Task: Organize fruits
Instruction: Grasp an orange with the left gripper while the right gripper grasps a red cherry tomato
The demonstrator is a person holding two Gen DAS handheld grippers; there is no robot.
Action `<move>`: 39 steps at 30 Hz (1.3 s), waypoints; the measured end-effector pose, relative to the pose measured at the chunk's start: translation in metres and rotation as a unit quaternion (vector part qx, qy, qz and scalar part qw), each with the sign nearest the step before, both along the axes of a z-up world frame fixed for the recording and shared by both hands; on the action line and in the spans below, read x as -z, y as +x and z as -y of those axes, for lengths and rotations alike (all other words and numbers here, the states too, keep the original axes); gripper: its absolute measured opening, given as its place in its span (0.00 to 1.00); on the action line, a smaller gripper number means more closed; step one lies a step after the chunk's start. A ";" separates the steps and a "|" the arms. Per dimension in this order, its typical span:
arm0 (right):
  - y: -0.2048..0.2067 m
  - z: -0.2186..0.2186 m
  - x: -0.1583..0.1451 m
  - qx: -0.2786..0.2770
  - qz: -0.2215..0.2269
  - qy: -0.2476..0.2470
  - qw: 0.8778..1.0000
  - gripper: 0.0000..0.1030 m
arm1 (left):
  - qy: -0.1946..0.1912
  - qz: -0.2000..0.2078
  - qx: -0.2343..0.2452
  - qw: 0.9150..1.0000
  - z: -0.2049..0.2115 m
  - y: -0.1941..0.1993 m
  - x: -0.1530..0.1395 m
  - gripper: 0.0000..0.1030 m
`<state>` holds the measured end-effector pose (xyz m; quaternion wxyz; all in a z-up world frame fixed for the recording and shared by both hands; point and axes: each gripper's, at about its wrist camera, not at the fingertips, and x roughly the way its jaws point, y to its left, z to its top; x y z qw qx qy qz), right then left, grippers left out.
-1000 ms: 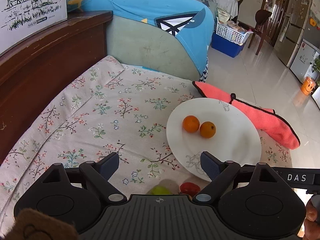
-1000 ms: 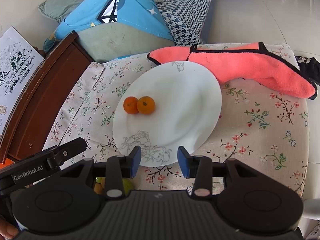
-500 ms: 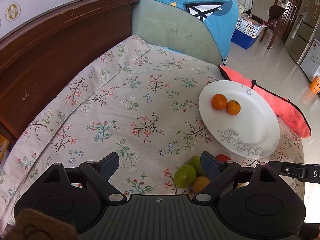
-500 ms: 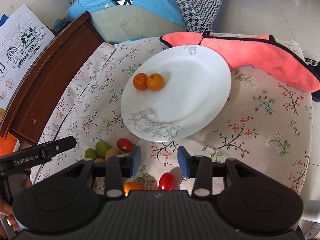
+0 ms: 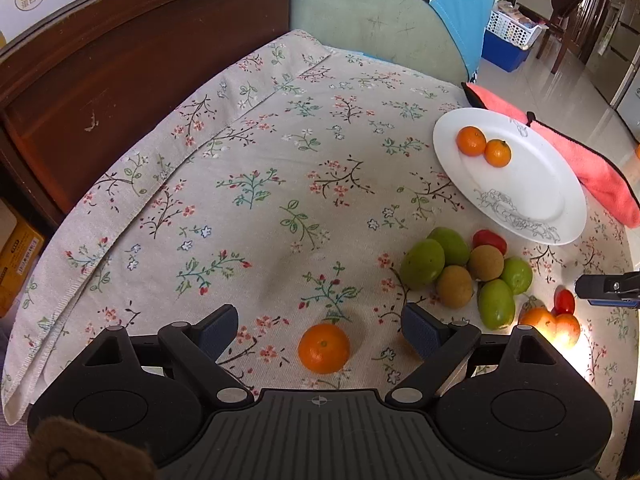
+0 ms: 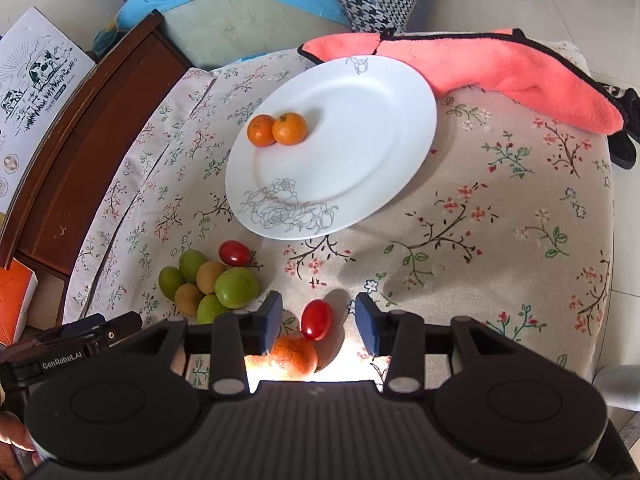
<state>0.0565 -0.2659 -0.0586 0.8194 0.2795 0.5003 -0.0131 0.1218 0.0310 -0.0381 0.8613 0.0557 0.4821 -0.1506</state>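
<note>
Both views dropped back: loose mandarin (image 5: 324, 348) now centred in wide-open left hand-held gripper (image 5: 320, 330). Right hand-held gripper (image 6: 319, 317) part-open, empty, straddling cherry tomato (image 6: 316, 319). Descend straight, close gently, carry to plate (image 5: 532, 184) at 2 o'clock.

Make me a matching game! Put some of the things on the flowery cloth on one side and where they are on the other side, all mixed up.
Things:
1. two small oranges
2. pink cloth
3. lone orange
4. green and brown fruits

Places:
A. heaped on the tablecloth beside the plate
B. between the open fingers of the left hand-held gripper
C. on the white plate
D. behind the plate, along its far rim

Pairs: 1-C, 2-D, 3-B, 4-A
</note>
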 end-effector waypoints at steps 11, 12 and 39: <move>0.003 -0.010 0.008 -0.003 -0.020 -0.010 1.000 0.41 | 0.003 -0.012 0.005 1.000 -0.003 -0.013 0.010 0.87; 0.003 -0.011 0.008 -0.004 -0.021 -0.013 1.000 0.41 | 0.006 -0.012 0.007 1.000 -0.002 -0.013 0.012 0.87; 0.007 -0.024 0.011 -0.028 -0.014 -0.029 0.999 0.18 | 0.001 0.017 0.018 1.000 0.002 -0.013 0.015 0.26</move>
